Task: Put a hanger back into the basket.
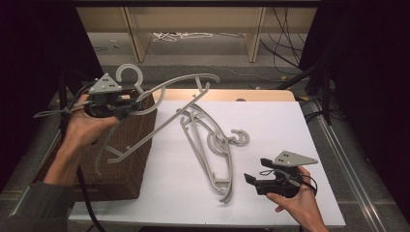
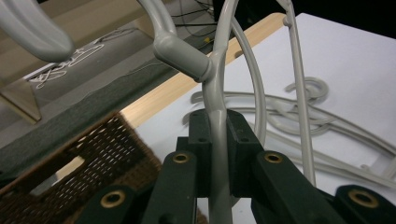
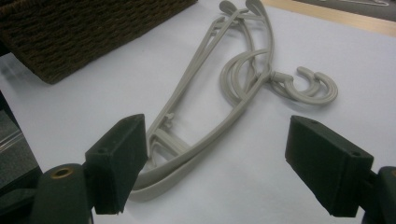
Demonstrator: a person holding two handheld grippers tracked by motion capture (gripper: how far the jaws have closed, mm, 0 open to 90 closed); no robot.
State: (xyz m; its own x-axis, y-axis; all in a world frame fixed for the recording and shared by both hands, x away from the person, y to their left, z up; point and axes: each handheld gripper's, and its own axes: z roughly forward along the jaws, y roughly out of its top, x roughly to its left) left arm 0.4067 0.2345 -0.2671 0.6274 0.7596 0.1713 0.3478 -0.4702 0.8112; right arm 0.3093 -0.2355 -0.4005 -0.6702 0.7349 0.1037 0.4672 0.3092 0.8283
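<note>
Above, the left gripper [image 1: 126, 107] holds one grey hanger [image 1: 159, 121] lifted over the wicker basket [image 1: 130, 159]; its fingers [image 2: 198, 140] are clenched on the hanger's arm just below the neck, as the left gripper view shows, with the hook [image 1: 130, 72] standing up beyond the hand. The hanger slants from above the basket out over the white bench [image 1: 290, 140], its far shoulder near the wooden back edge. To the right, the right gripper [image 1: 250, 180] rests low on the bench with its fingers [image 3: 119, 156] released and wide apart, the near end of the hanger pile [image 3: 233, 88] lying between and just ahead of them.

Good practice for the step in hand, judged as stowing the lifted hanger in the basket: turn the long arm in line with the basket's opening before lowering, keep the hook clear of the rim, and let go only once the frame rests inside. For the right gripper, it would be wise to close on a single bar of the pile, since the hangers lie nested.

Hard to make out: how many hangers the pile contains, as their bars overlap; the basket's interior, screened by the hand and the held hanger; and whether the hanger's lower end touches the basket's front wall.
</note>
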